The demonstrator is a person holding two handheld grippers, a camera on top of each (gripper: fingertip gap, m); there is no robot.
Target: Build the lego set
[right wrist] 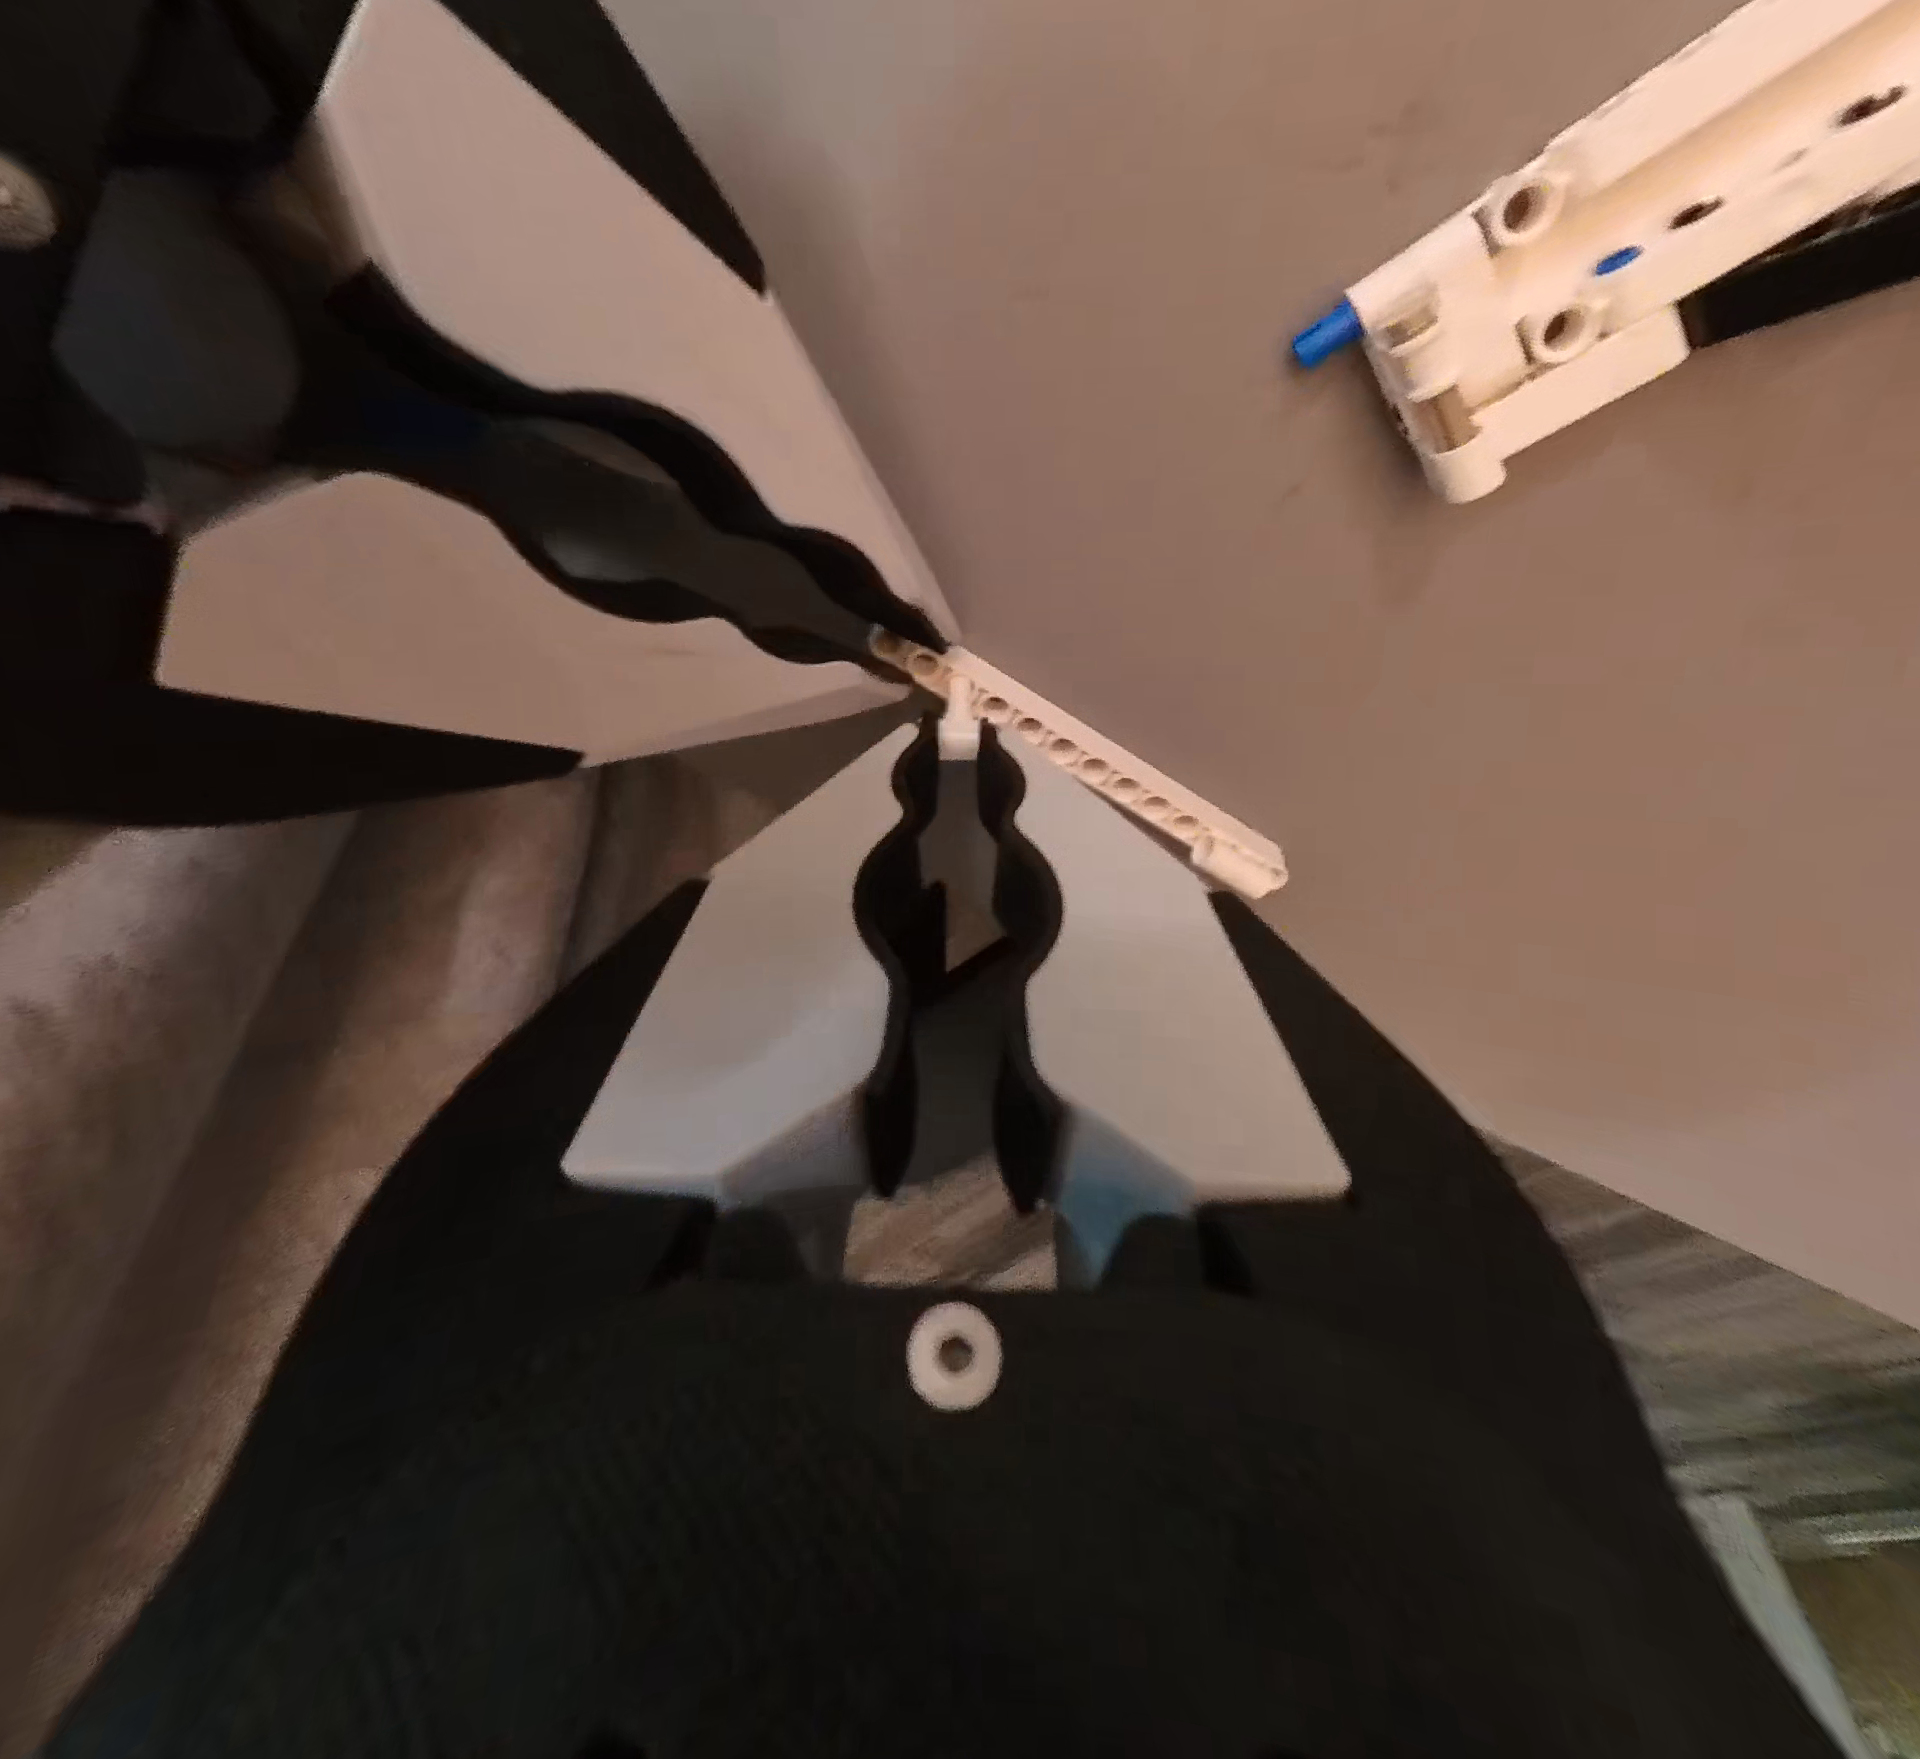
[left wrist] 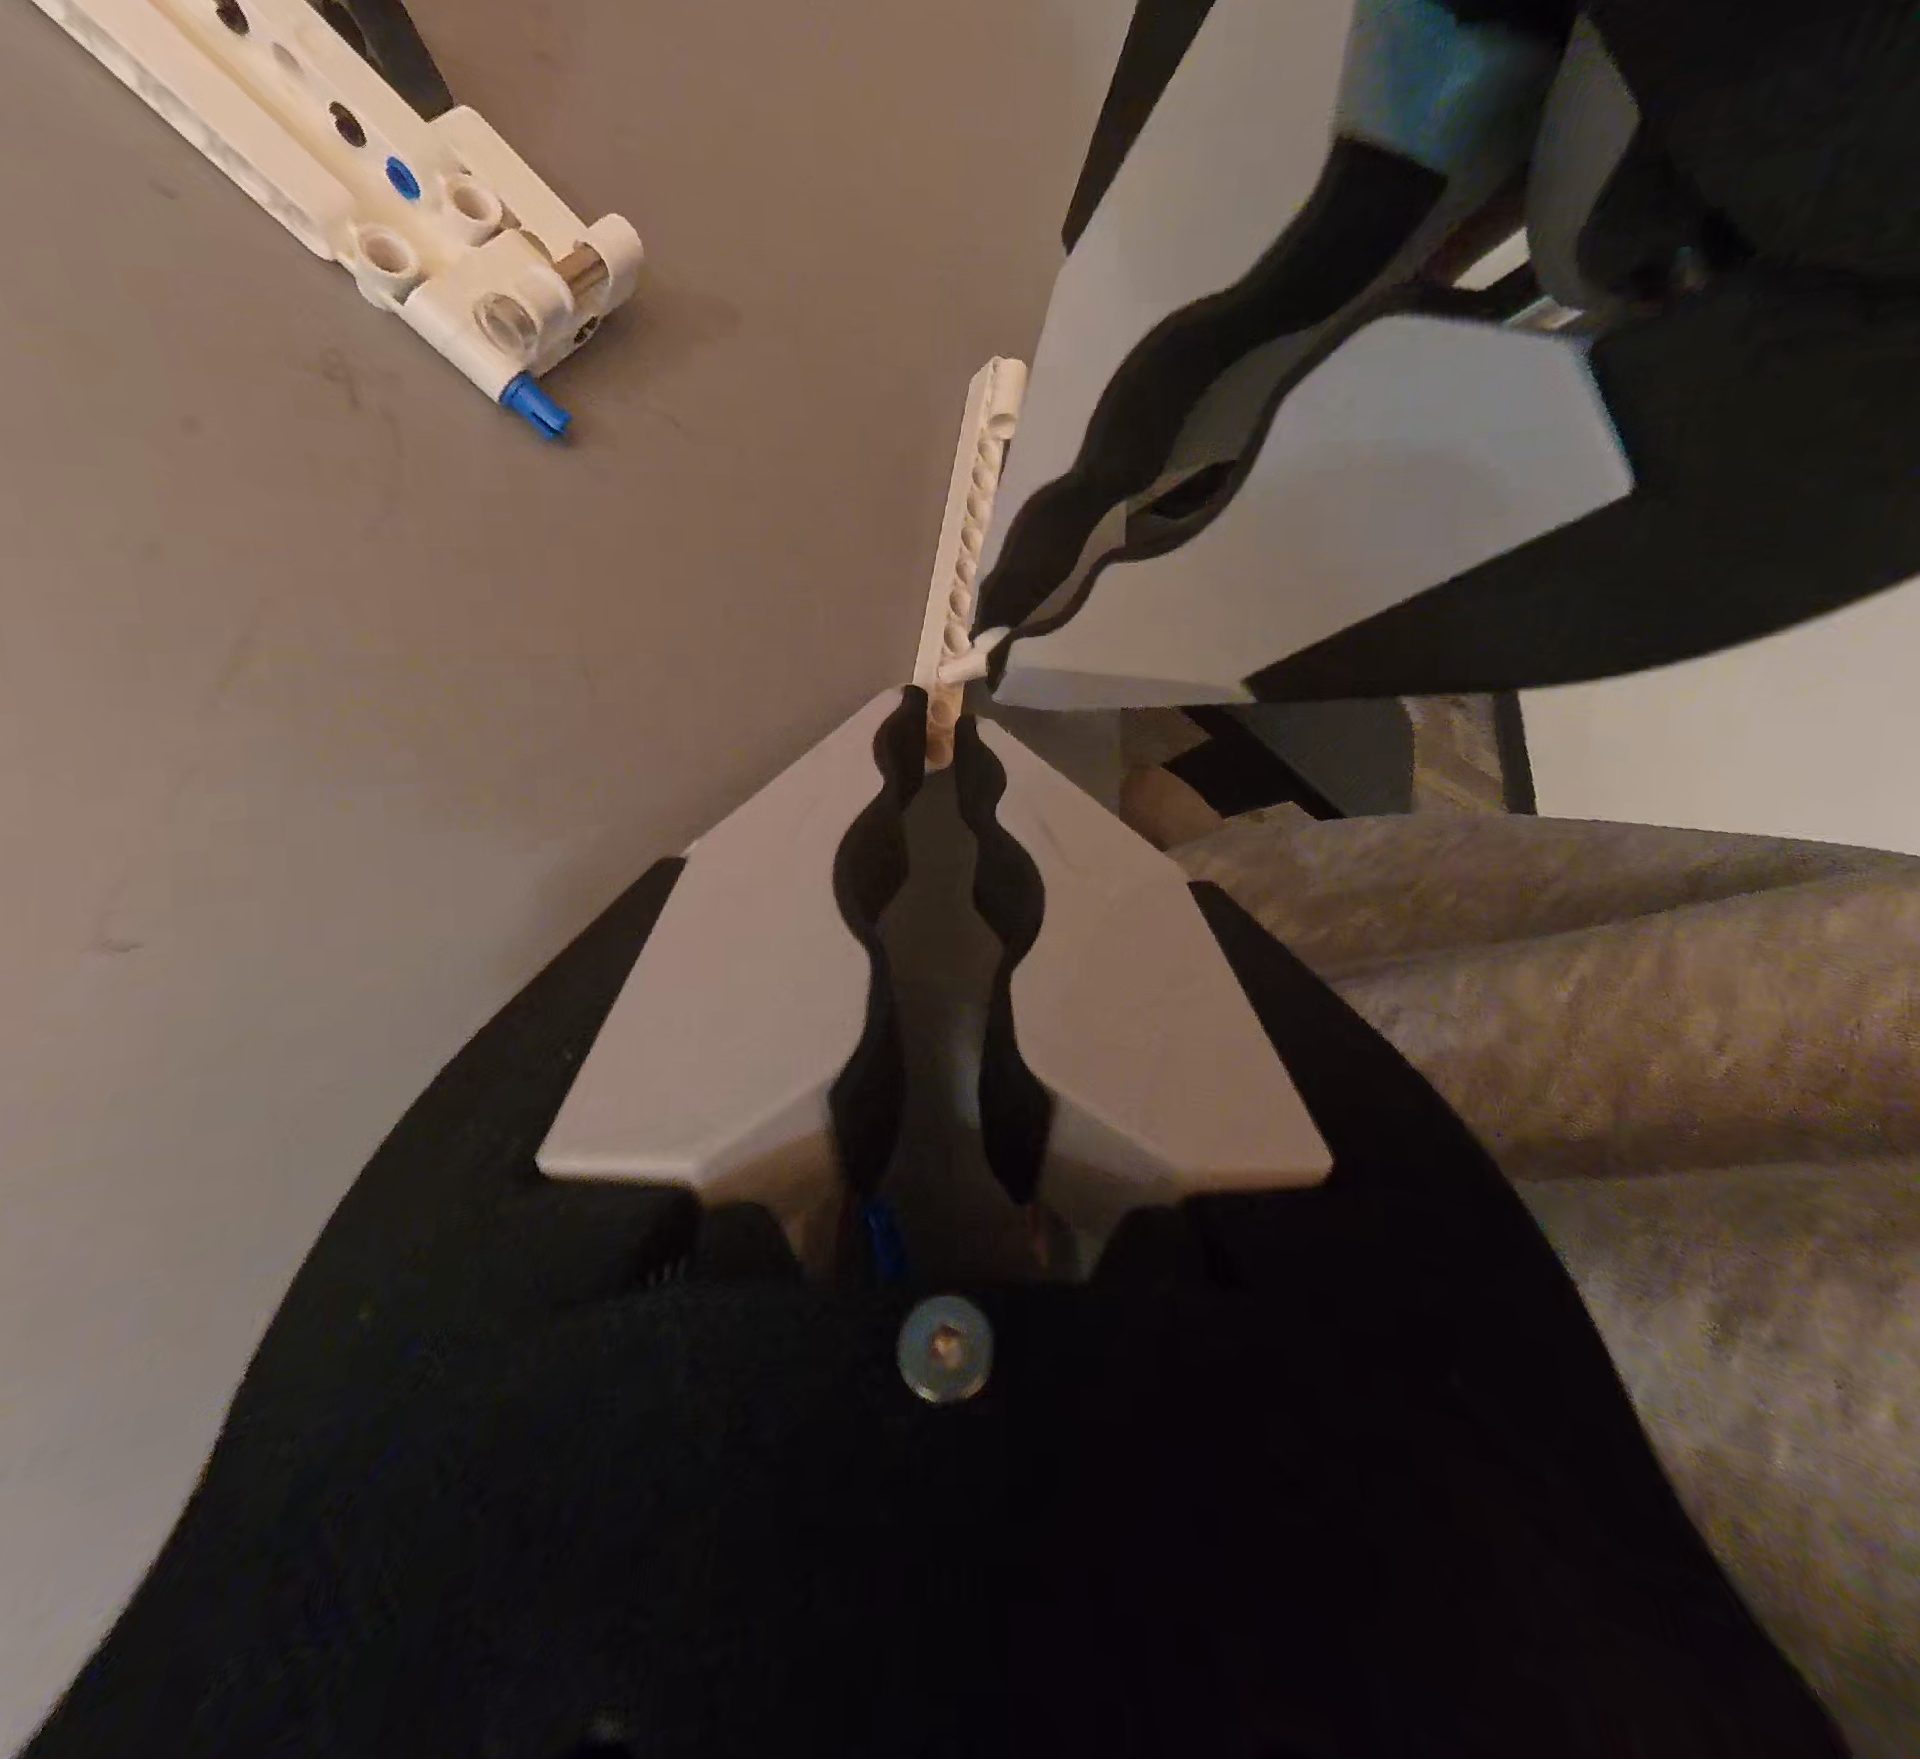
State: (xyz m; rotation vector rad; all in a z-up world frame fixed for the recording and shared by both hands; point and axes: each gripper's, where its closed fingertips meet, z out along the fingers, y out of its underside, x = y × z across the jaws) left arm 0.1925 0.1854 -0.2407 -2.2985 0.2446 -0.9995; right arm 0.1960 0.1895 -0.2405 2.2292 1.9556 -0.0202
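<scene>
Grey tabletop (left wrist: 312,774) under left gripper (left wrist: 940,722) pinching white beam (left wrist: 971,504), right gripper (right wrist: 951,738) pinching white pin (right wrist: 958,735).

Two black handheld grippers, pale-faced fingers

Wavy black pads line each left gripper (left wrist: 940,722) and right gripper (right wrist: 948,741) finger; one screw is set centrally.

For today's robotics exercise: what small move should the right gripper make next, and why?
Probably push the small white pin straight into the white beam: the right gripper pinches the pin at a hole near the end that the left gripper clamps.
</scene>
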